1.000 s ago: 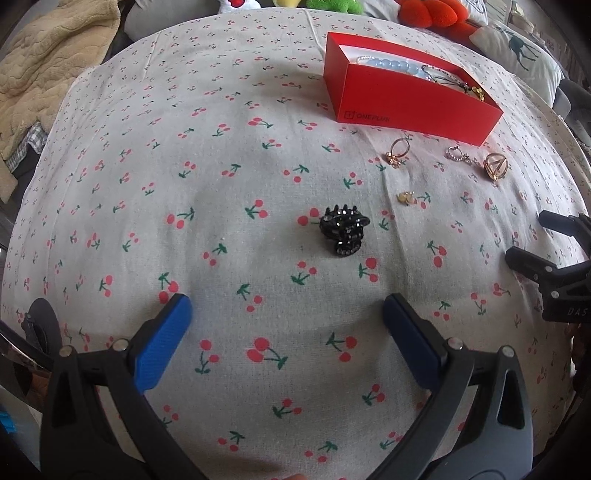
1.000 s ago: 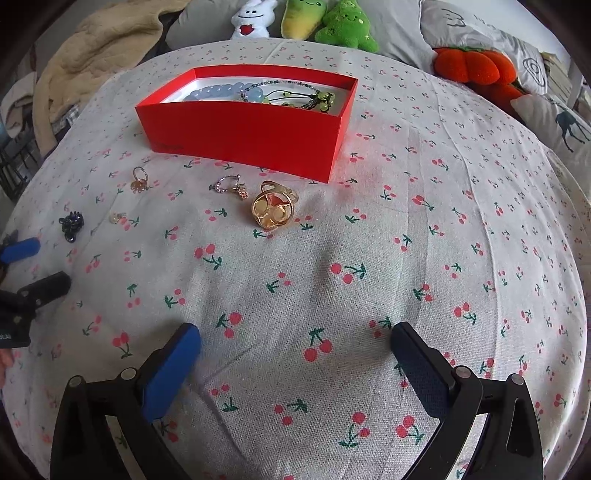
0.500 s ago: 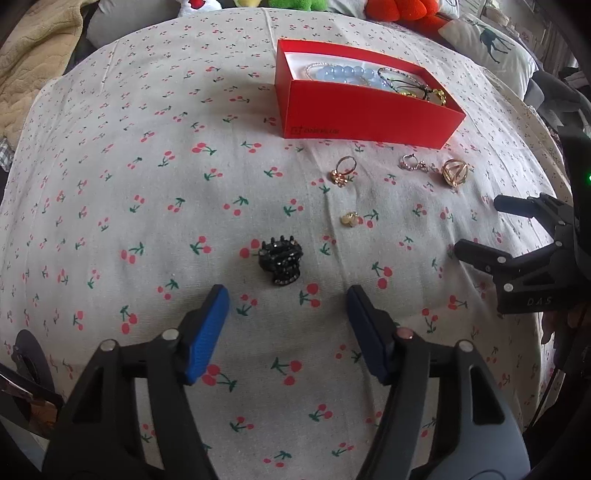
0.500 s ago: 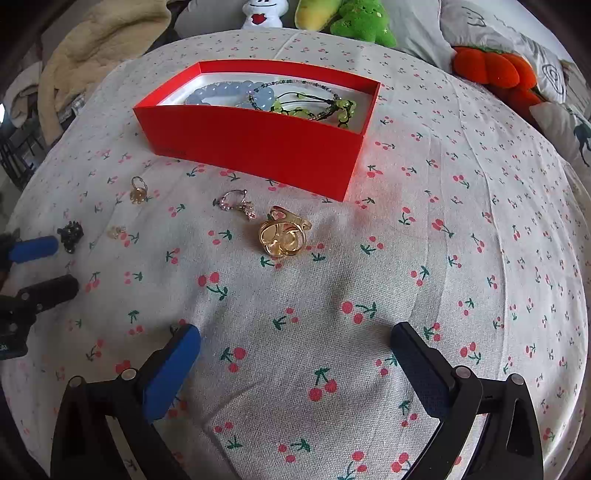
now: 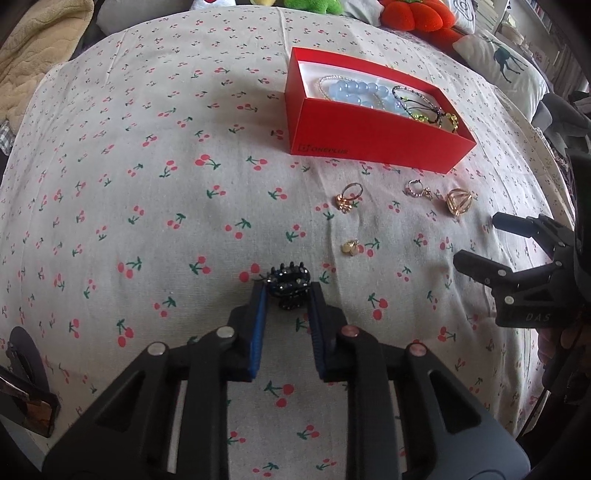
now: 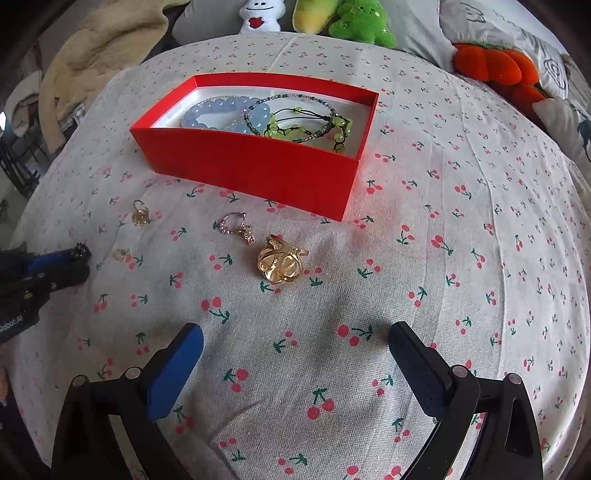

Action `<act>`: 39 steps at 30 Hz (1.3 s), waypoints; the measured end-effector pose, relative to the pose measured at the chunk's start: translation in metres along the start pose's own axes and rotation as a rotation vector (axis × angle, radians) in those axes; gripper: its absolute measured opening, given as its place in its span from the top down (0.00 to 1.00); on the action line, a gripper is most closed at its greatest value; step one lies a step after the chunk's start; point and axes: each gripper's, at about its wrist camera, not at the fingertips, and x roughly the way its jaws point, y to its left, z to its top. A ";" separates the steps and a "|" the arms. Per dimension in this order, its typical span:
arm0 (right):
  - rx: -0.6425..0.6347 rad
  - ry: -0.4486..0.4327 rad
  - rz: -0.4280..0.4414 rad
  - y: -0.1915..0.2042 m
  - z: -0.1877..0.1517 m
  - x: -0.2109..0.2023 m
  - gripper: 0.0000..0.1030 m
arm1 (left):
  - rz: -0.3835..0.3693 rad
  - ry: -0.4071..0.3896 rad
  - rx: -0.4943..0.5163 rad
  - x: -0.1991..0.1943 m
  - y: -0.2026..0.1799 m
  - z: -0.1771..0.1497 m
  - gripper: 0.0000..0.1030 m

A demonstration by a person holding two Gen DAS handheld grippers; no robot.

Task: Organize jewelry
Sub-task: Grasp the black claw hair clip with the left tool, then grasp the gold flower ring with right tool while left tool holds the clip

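A bed covered with a pale cherry-print sheet (image 5: 147, 184) fills both views. In the left wrist view, the left tool (image 5: 287, 291) points steeply down at the sheet, and its two blue-padded jaws are closing around a small black hair claw (image 5: 288, 286). The claw sits between the fingertips with both pads right against its sides, though full pressure cannot be confirmed.

Beyond the claw, toward the far right, an open red box (image 5: 369, 144) rests on the sheet. Inside it lie a pale blue bead bracelet (image 5: 354, 92), a thin beaded strand and a green bead bracelet (image 6: 306, 125) on dark cord. Between the box and the claw, four small pieces lie loose on the sheet, apart from one another. A gold ring (image 5: 347, 195) is nearest the box's left corner. A silver hoop earring (image 5: 417, 188) with a dangling charm lies to its right. A large gold ornament (image 5: 458, 201) lies further right again. A tiny gold stud (image 5: 351, 247) sits nearer, just right of the claw.

The right tool (image 6: 295, 354) hovers above bare sheet, its jaws spread wide apart with nothing between them. In its view the large gold ornament lies just beyond the gap. The same tool shows at the right edge of the left wrist view.

Plush toys (image 6: 354, 18), pillows and a beige blanket (image 6: 96, 44) sit along the far edge of the bed.
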 end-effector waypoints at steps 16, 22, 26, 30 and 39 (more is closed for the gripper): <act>0.030 0.008 0.079 0.009 0.025 0.006 0.57 | -0.023 -0.010 0.004 -0.013 -0.009 0.007 0.77; 0.042 0.004 0.072 0.011 0.031 0.008 0.69 | -0.029 -0.015 0.002 -0.016 -0.008 0.009 0.77; 0.049 0.003 0.072 0.007 0.031 0.010 0.81 | -0.031 -0.016 -0.007 -0.017 -0.007 0.009 0.77; 0.061 0.003 0.073 0.005 0.030 0.007 0.81 | -0.031 -0.013 -0.002 -0.017 -0.007 0.008 0.77; 0.060 -0.006 0.094 0.002 0.024 -0.007 0.81 | -0.066 -0.011 0.002 -0.021 -0.009 0.009 0.77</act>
